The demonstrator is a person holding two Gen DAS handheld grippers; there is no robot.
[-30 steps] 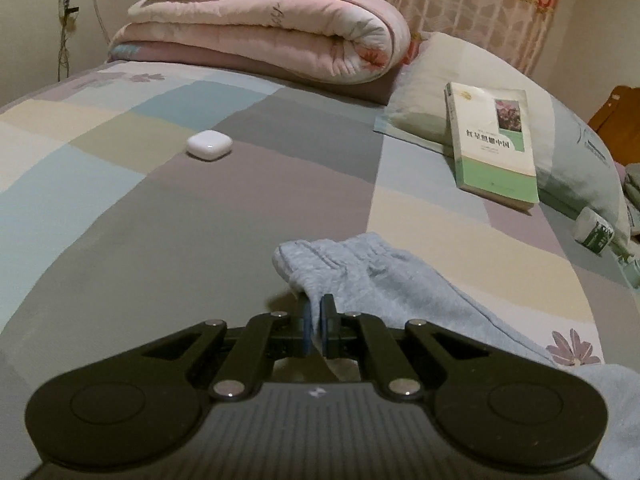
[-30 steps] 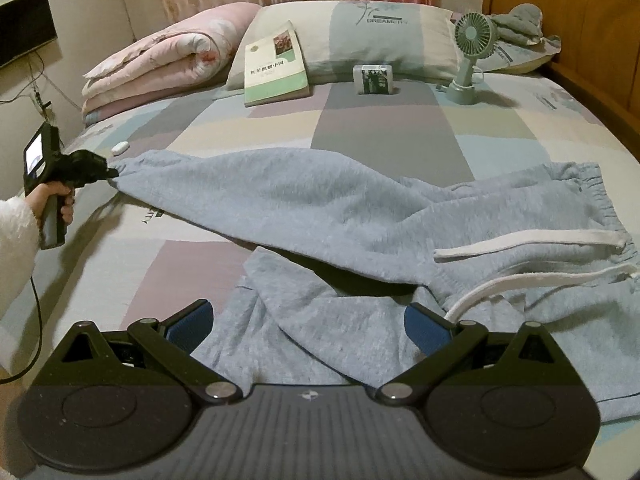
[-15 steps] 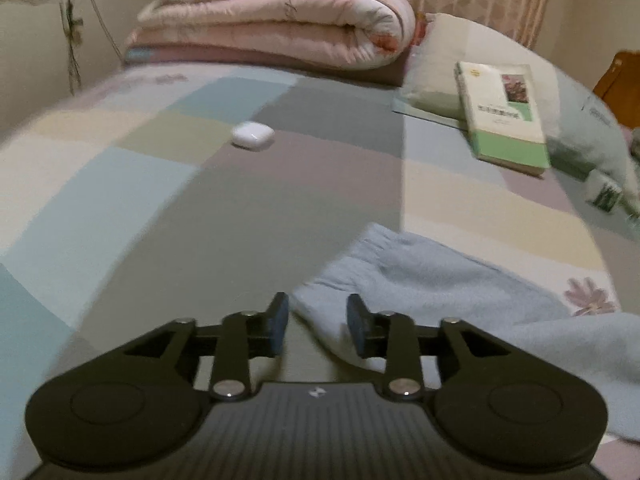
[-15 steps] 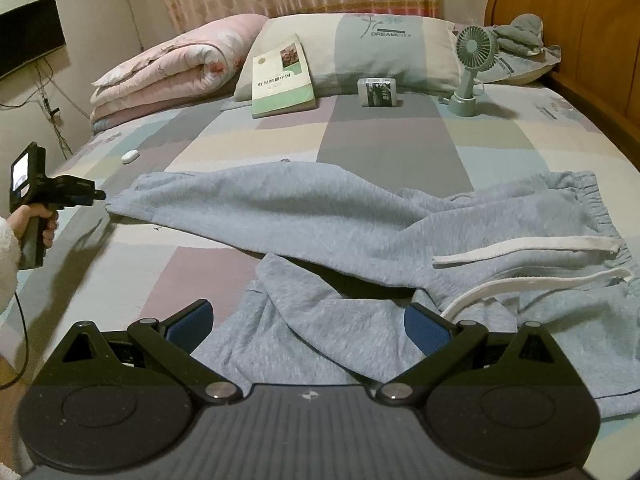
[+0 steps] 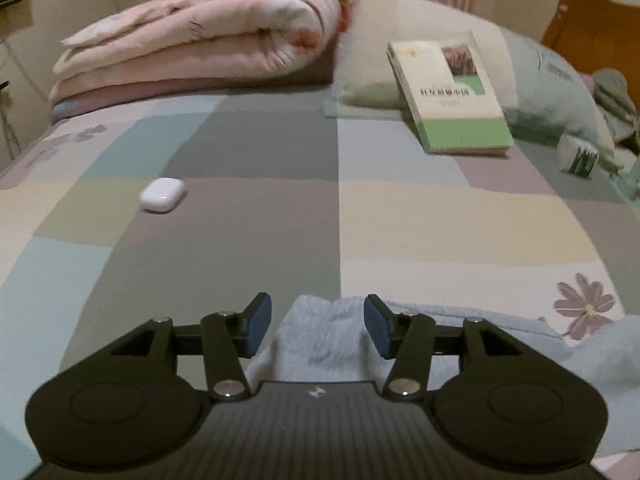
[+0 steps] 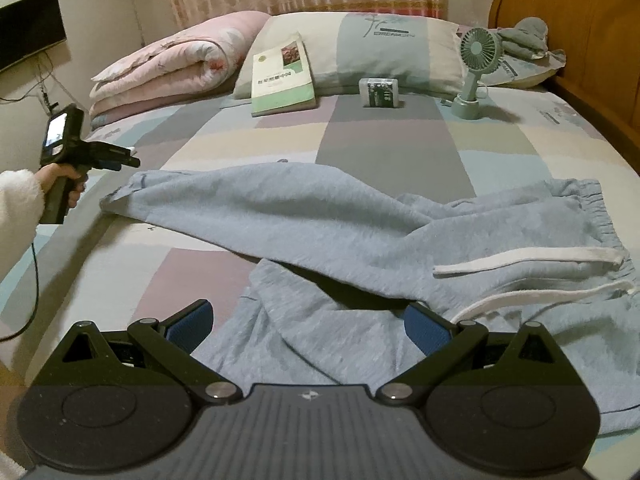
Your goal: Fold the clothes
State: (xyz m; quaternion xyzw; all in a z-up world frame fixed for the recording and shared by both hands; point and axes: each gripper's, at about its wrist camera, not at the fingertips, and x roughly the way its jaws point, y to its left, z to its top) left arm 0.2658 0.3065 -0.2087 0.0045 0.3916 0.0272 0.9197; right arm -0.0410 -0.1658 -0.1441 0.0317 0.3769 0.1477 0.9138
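1. Left wrist view: the left gripper (image 5: 318,326) has its fingers spread, with the cuff of the grey sweatpants (image 5: 324,344) lying loose between them. One second earlier these fingers were pressed together on that cuff; the grip is now released
2. Left wrist view: the cuff rests flat on the bedsheet (image 5: 240,248). Judgement: one trouser leg is laid out straight, ready as a fold reference
3. Left wrist view: a white earbud case (image 5: 162,195) sits closed, well apart from the cuff; its contents cannot be seen
4. Right wrist view: the right gripper (image 6: 308,326) has its fingers spread wide, holding nothing, above the nearer trouser leg, as in the earlier frames
5. Right wrist view: the sweatpants (image 6: 320,216) lie unfolded across the bed, far leg stretched towards the left gripper (image 6: 120,158), near leg rumpled beneath it, waistband to the right
6. Right wrist view: a small box (image 6: 379,92) stands closed by the pillow; contents not visible
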